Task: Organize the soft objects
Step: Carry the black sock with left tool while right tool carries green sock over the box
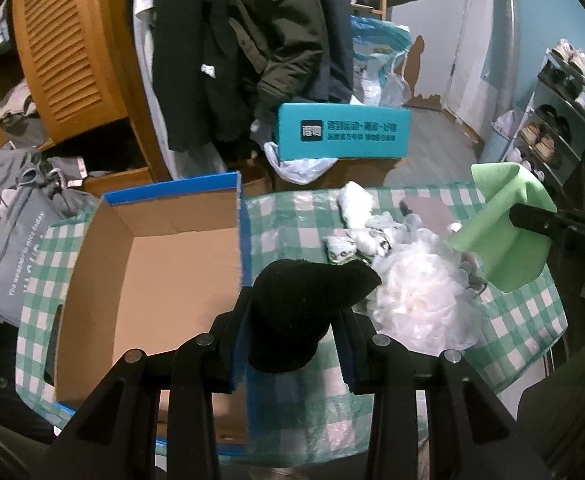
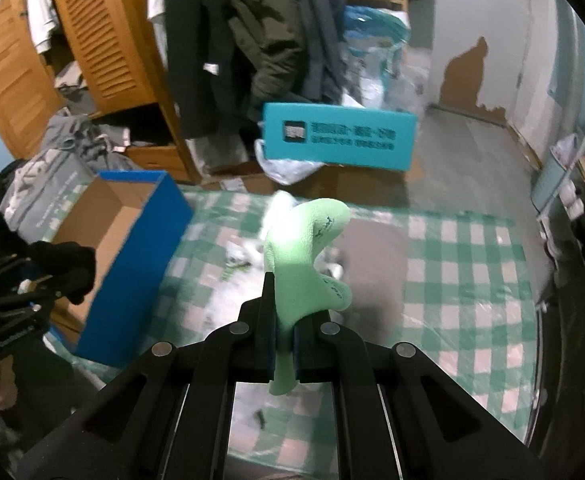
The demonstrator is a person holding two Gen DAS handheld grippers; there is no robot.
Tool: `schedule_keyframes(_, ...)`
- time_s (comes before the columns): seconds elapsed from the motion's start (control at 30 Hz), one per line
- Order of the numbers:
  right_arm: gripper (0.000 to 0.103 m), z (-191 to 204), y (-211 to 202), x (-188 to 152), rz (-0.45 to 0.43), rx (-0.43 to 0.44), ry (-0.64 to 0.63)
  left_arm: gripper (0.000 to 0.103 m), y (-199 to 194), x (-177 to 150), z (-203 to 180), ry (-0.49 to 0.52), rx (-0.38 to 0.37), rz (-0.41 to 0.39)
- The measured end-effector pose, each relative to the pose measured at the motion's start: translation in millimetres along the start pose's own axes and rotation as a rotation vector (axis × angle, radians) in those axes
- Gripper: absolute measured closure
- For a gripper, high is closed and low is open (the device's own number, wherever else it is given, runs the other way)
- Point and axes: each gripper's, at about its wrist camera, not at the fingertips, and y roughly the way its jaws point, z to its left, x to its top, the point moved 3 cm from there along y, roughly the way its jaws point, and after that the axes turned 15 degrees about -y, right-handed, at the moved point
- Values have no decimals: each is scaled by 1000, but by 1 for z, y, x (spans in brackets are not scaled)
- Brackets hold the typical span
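Seen from the left wrist, a black knitted item (image 1: 308, 312) is pinched between the pads of the left gripper (image 1: 294, 336), held above the checked tablecloth (image 1: 524, 320). The open cardboard box (image 1: 152, 280) lies at about nine to ten o'clock from the grip, just beside it, its blue-edged wall (image 1: 241, 232) standing between tool and brown floor; the box's long axis runs from six toward twelve o'clock. A pile of white soft things (image 1: 408, 292) is left at two o'clock, and the right gripper is glimpsed at three o'clock with a green cloth (image 1: 500, 232) in its tip.

Seen from the right wrist, the right gripper (image 2: 284, 344) is pressed together on that green cloth (image 2: 308, 252), which is folded upward toward twelve o'clock. The box (image 2: 132, 272) is placed at ten o'clock, well apart, with the left gripper (image 2: 32, 288) and its black load at nine o'clock, close to the box's near end. By this layout the left hand is judged the nearer to the box, with a short sideways carry over the blue wall required.
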Motion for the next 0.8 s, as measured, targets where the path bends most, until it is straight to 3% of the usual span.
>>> schedule_keyframes(0.8,98,147,37,94,-37,187,-234,65,5,6,116,-176,105,-5)
